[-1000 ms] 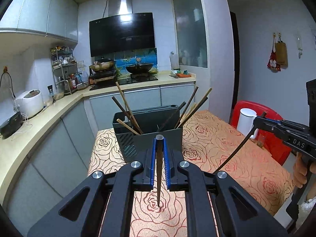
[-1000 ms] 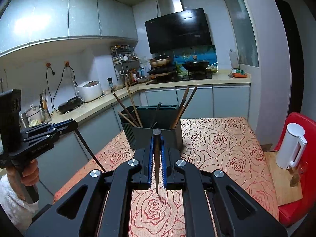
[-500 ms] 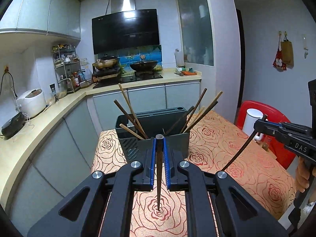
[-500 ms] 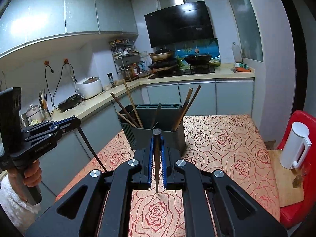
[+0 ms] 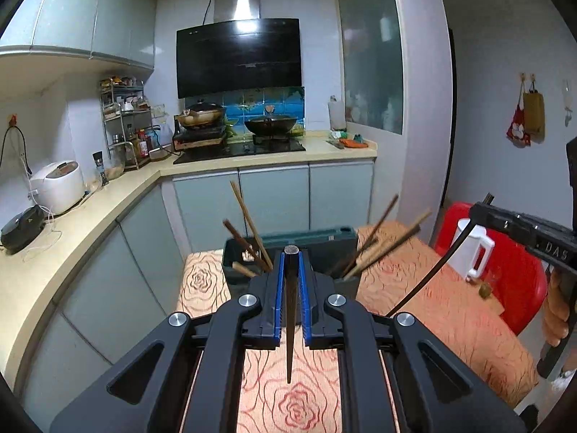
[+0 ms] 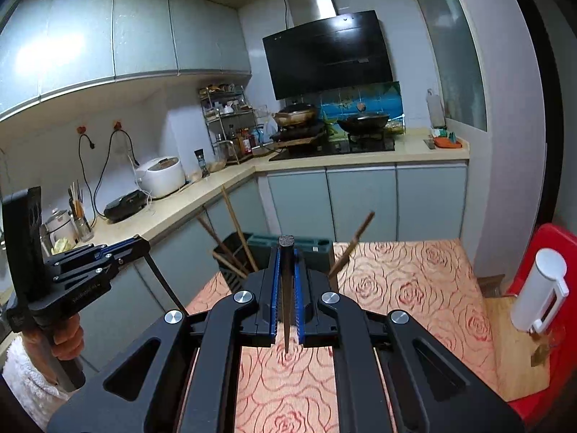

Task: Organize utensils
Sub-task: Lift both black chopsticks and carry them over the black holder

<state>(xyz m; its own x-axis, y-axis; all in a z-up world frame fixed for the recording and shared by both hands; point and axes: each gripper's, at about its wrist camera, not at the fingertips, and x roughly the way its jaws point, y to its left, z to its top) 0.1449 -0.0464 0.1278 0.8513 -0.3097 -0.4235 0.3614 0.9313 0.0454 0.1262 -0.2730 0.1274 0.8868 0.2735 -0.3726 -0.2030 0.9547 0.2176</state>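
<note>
The left gripper (image 5: 290,281) hides the utensil holder's (image 5: 339,240) front; the chopsticks (image 5: 382,238) inside are motion-blurred.

Kitchen background, non-task items
2 woks (image 5: 271,125) on hob, rice cooker (image 5: 57,187) on counter (image 5: 187,166), white jug (image 6: 540,291) on red chair (image 6: 551,241).

Black linkage arms with silver screws, blue-lined fingers (image 5: 277,299), white fleecy sleeve (image 6: 27,379).
</note>
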